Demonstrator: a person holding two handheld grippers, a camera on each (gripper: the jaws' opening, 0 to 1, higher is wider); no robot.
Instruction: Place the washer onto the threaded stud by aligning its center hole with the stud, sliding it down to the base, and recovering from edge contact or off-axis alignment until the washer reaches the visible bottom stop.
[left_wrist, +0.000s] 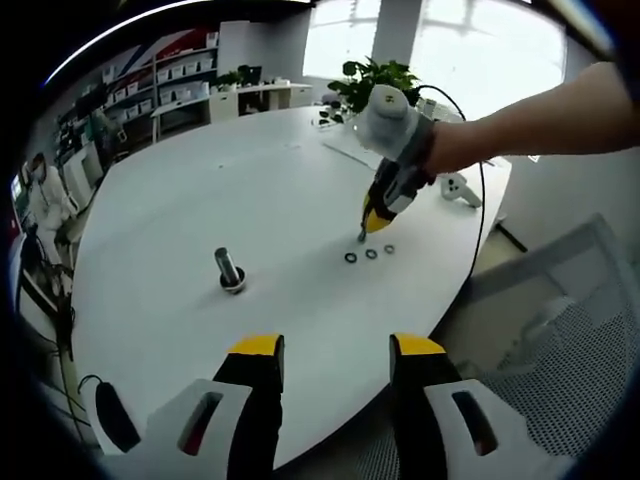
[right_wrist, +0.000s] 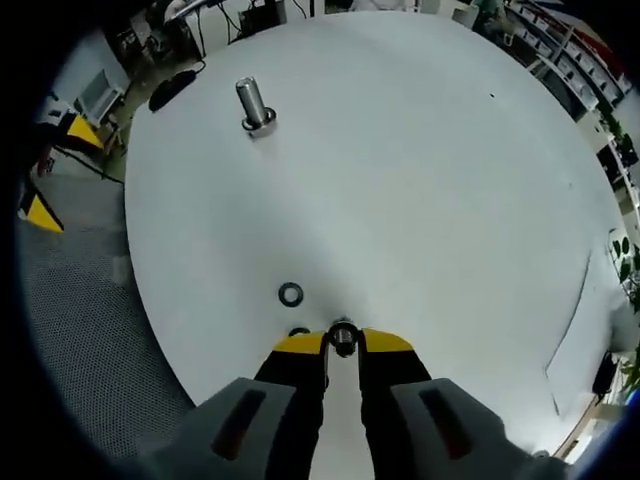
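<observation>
**Right gripper pinches a washer at the table's edge**

Here the right gripper (right_wrist: 343, 343) has its yellow-tipped jaws nearly together, a washer (right_wrist: 343, 337) nipped between them just above the white table (right_wrist: 420, 180). Another washer (right_wrist: 291, 294) lies flat close by. The threaded stud (right_wrist: 253, 103) stands upright, well apart across the table. The left gripper (left_wrist: 335, 350) hangs back, jaws spread wide, holding nothing.

left tool (left_wrist: 335, 350) jaws apart; right tool (right_wrist: 343, 342) pinched shut, angled down.
</observation>
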